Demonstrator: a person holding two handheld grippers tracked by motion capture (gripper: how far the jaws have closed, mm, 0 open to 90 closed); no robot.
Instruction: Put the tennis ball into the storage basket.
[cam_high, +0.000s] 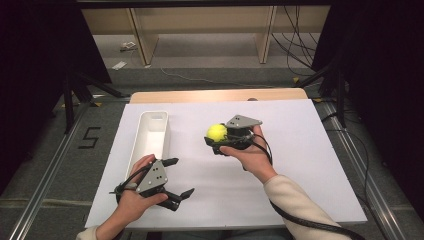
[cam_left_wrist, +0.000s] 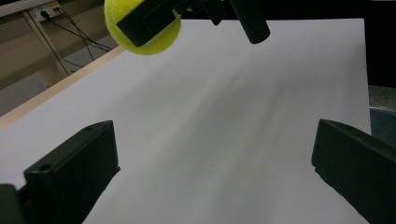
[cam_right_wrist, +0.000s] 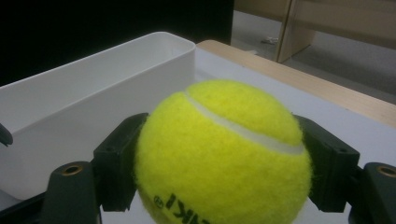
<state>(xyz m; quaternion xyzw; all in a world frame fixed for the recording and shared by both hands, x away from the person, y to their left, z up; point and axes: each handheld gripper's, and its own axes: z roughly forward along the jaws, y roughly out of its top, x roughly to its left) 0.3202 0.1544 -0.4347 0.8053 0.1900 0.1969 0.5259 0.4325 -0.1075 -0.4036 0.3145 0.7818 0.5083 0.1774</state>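
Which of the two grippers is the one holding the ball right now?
The right gripper: its jaws are clamped on either side of the yellow tennis ball. The left gripper has its jaws spread wide with nothing between them.

The tennis ball (cam_right_wrist: 219, 154) clamped in the right hand-held gripper (cam_high: 223, 138) is fuzzy yellow felt, its jaws matt black plastic. Beyond it, the white bin (cam_right_wrist: 93, 93) looks like smooth plastic. The tabletop (cam_left_wrist: 224, 116) has a matt white, paper-like cover.
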